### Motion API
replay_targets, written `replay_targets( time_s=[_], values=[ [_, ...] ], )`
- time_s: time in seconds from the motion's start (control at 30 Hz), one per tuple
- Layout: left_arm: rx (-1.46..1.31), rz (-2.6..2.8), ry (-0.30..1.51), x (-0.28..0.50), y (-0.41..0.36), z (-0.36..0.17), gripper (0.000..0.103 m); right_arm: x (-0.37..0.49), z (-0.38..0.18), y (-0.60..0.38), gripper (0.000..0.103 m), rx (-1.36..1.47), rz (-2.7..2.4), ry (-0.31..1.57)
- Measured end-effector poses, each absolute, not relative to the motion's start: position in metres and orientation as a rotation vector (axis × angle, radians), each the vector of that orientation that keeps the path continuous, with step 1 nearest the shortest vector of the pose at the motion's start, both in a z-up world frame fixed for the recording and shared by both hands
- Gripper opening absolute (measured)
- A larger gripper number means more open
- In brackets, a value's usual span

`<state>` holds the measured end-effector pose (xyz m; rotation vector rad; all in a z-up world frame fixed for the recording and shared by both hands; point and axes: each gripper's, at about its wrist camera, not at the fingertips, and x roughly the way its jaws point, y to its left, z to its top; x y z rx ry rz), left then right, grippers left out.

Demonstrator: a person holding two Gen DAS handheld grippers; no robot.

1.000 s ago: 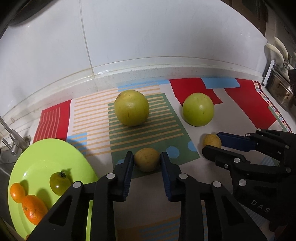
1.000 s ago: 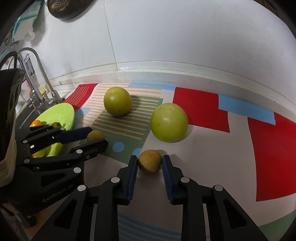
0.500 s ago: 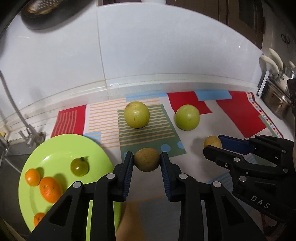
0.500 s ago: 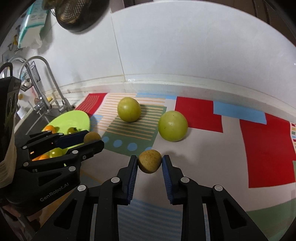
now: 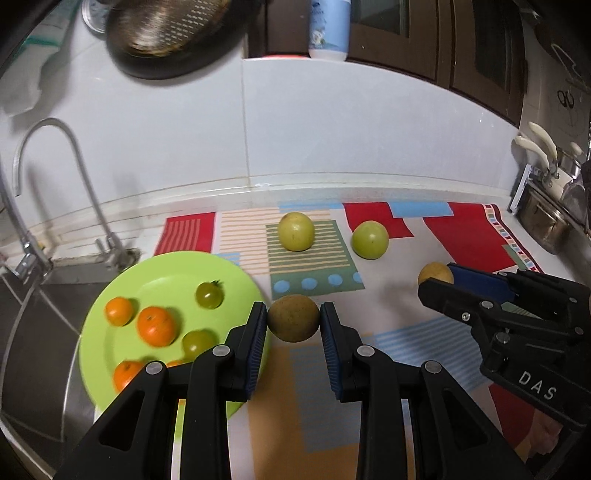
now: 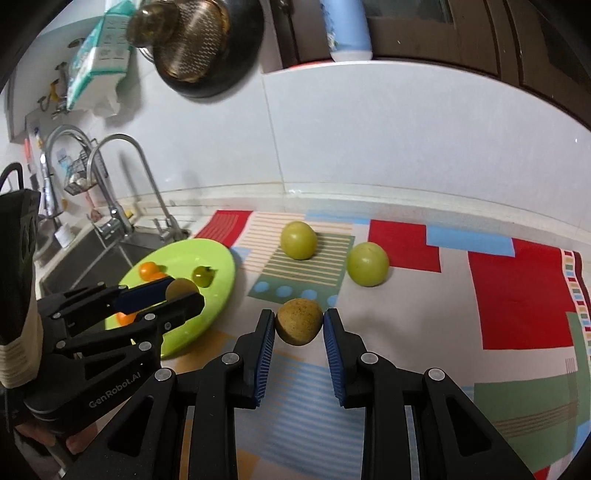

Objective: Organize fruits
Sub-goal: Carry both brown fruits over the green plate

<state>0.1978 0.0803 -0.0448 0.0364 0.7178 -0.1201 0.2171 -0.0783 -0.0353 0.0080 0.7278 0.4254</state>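
Note:
My left gripper is shut on a small brown fruit and holds it above the mat, beside the right rim of the green plate. The plate holds several small oranges and green tomatoes. My right gripper is shut on a second small brown fruit, also lifted; it shows in the left wrist view too. Two large green fruits lie on the patterned mat farther back.
A sink with a tall faucet lies left of the plate. A white tiled wall backs the counter. A pan with a strainer hangs above. A metal container stands at the far right.
Both grippers have lifted and pulled back with their brown fruits. The left one has shifted toward the green plate, which now shows more fully.

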Motion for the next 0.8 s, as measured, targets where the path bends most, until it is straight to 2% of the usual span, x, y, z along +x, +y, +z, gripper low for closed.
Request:
replay_targets(
  time_s=[0.8],
  values=[
    [0.016, -0.007, 0.678, 0.119, 0.167, -0.026, 0.030, 0.154, -0.016, -0.001, 0.029, 0.004, 0.536, 0.685]
  ],
)
